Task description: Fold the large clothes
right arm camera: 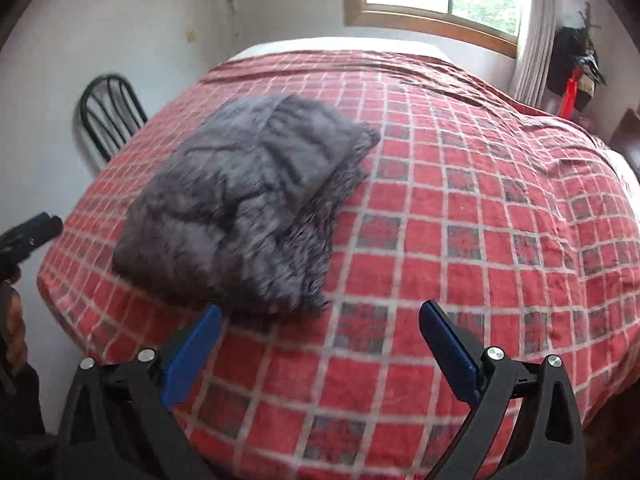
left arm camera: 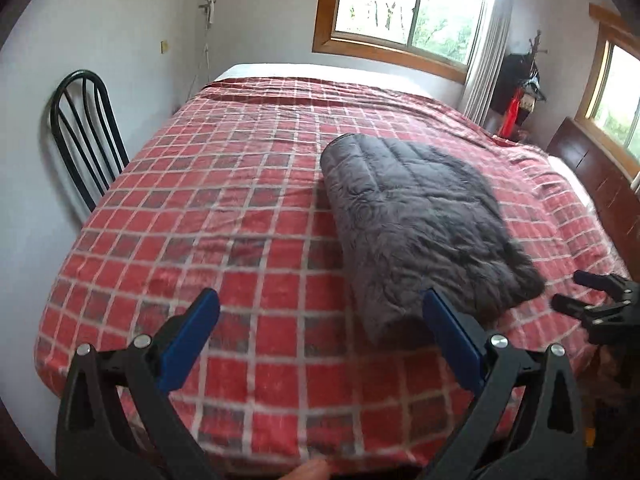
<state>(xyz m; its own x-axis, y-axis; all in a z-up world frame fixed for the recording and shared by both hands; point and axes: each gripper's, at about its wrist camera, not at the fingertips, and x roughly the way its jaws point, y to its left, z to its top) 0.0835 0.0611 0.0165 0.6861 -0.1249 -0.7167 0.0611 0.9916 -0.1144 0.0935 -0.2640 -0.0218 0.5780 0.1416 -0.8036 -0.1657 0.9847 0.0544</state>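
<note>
A dark grey fuzzy quilted garment [left arm camera: 420,220] lies folded into a thick oblong on the red checked bedspread [left arm camera: 224,208]. My left gripper [left arm camera: 320,300] is open and empty, held above the bed's near edge, just short of the bundle's near end. My right gripper [right arm camera: 320,312] is open and empty, also just short of the folded garment [right arm camera: 248,200], which lies ahead to its left. The right gripper also shows at the right edge of the left wrist view [left arm camera: 568,290]. The left gripper's tip shows at the left edge of the right wrist view [right arm camera: 40,224].
A black metal chair [left arm camera: 86,132] stands against the wall left of the bed. Windows [left arm camera: 404,4] are behind the bed, with a curtain [left arm camera: 486,64] and dark items hanging in the corner [left arm camera: 520,88]. A wooden dresser [left arm camera: 600,184] stands at the right.
</note>
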